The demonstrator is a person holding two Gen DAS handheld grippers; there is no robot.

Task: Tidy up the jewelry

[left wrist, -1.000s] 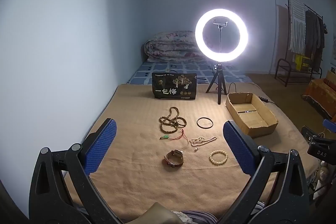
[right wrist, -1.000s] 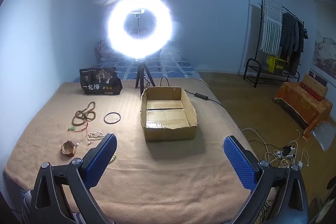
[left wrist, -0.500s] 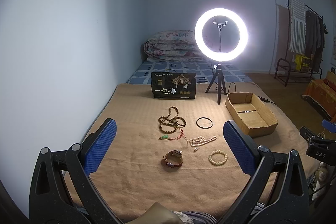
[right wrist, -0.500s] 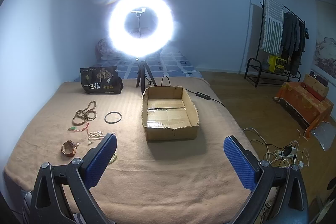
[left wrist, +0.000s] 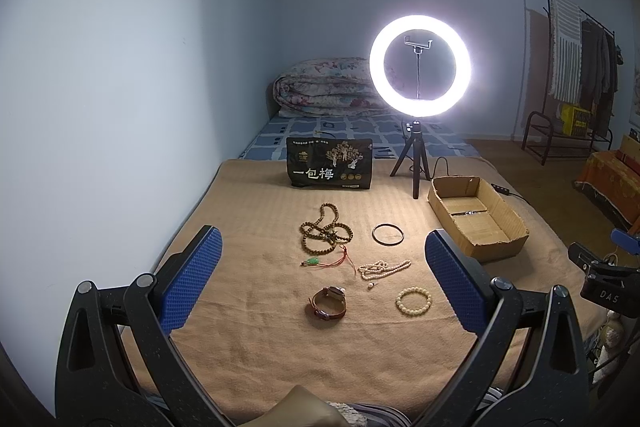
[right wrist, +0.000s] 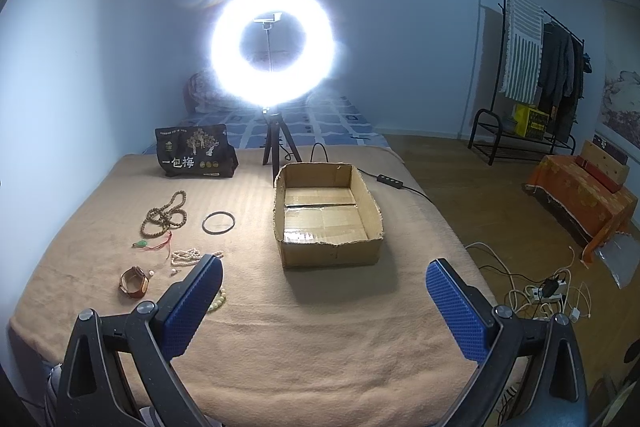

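Observation:
Jewelry lies on the tan blanket: brown bead necklace, thin black bangle, green pendant on red cord, white bead string, brown watch, cream bead bracelet. An empty cardboard box stands to their right. My left gripper is open and empty, held above the near edge facing the jewelry. My right gripper is open and empty, facing the box; its left finger hides part of the cream bracelet.
A lit ring light on a tripod and a black snack bag stand at the blanket's far side. A cable runs off right. A folded quilt lies behind. A clothes rack and floor cables are right.
Both grippers have drifted only slightly; the jewelry and box sit a touch lower and left in view. Nothing was grasped or moved.

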